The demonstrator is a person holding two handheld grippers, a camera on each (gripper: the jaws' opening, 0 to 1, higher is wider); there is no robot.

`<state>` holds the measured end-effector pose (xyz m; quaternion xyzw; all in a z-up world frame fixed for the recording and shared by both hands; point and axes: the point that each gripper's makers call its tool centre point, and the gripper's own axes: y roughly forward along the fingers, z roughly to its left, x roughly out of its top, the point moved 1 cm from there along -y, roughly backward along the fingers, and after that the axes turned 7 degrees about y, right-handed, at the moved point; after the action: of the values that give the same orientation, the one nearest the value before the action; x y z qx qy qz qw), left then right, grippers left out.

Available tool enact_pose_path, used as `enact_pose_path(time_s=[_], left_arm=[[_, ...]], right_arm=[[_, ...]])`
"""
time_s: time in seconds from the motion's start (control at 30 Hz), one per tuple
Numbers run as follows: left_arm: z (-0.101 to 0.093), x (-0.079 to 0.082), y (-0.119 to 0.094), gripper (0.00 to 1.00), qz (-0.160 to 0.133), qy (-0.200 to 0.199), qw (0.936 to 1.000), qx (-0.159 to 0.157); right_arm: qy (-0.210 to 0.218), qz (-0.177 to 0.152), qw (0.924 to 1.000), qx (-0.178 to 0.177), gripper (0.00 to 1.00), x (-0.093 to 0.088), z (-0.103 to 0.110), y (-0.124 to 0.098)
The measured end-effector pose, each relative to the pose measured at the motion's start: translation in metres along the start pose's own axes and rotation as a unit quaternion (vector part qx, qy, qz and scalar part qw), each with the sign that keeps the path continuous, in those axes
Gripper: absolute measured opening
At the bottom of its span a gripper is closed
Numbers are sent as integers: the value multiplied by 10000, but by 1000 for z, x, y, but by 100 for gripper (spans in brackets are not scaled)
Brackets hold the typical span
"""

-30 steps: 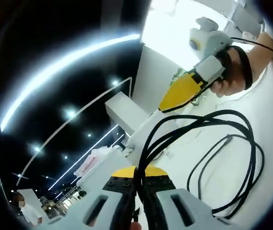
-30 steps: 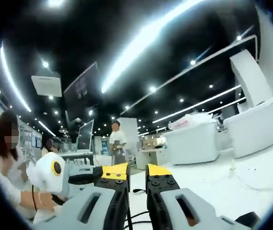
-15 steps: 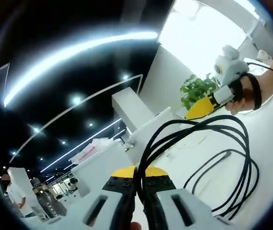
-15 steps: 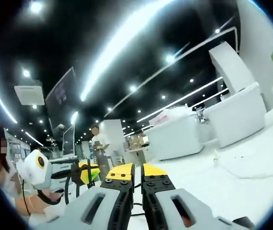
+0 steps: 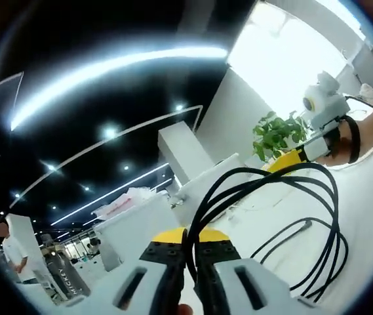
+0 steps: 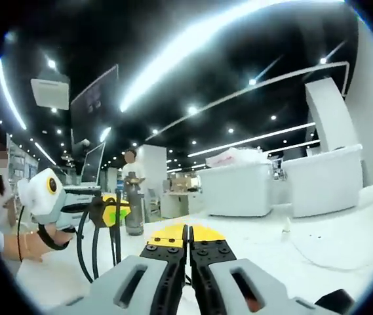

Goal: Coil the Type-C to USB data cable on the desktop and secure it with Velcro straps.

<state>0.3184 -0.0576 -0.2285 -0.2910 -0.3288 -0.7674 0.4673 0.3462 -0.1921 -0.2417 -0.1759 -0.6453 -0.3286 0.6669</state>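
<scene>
Left gripper view: left gripper [image 5: 185, 252] has its jaws pinched tight on the cable [image 5: 265, 197], w/ no gap but the black strands between the yellow tips. Cable is thin, round, glossy black, looped into approx. 3–4 turns. The loops fan up and to the right from the jaws, long axis running from the tips toward the far right, hanging over the white bench [image 5: 370, 216]. One free end w/ a small plug [image 5: 306, 224] lies inside the loop, pointing right. Can't tell which connector type.

Right gripper [image 5: 291, 159] sits at the far side of the coil, yellow tip at the loop's top edge, held by a hand [image 5: 340, 141] w/ a black strap. A green plant [image 5: 274, 131] stands behind it.

Right gripper view: right gripper [image 6: 187, 239] jaws are pressed together, yellow tips touching; a thin dark strand seems to run down between them. Can't tell for sure that it's gripped. At left, the left gripper [image 6: 111, 211] holds upright black loops, long axis vertical. One person [image 6: 132, 187] stands in the background.
</scene>
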Motion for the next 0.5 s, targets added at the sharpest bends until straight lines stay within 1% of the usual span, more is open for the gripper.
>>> enact_pose_path(time_s=[0.03, 0.07, 0.1, 0.17, 0.27, 0.37, 0.5], left_arm=[[0, 0, 0, 5, -2, -26, 10000, 11], [1, -1, -1, 5, 2, -43, 10000, 27], [2, -2, -1, 5, 11, -63, 10000, 38], [3, -2, -1, 5, 19, -135, 9999, 45], [3, -3, -2, 5, 25, -223, 9997, 51], [3, -4, -3, 5, 33, -364, 9993, 39], [4, -4, -3, 5, 53, -377, 9993, 61]], right_arm=[[88, 9, 9999, 47, 6, -1, 2, 0], [265, 26, 9996, 87, 9, -2, 4, 0], [356, 51, 9993, 108, 14, -4, 4, 1], [534, 196, 9982, 169, 19, -10, 5, 1], [577, 238, 9979, 166, 19, -15, 4, 2], [445, 342, 9983, 187, 19, -20, 5, 3], [477, 398, 9978, 217, 19, -23, 6, 2]])
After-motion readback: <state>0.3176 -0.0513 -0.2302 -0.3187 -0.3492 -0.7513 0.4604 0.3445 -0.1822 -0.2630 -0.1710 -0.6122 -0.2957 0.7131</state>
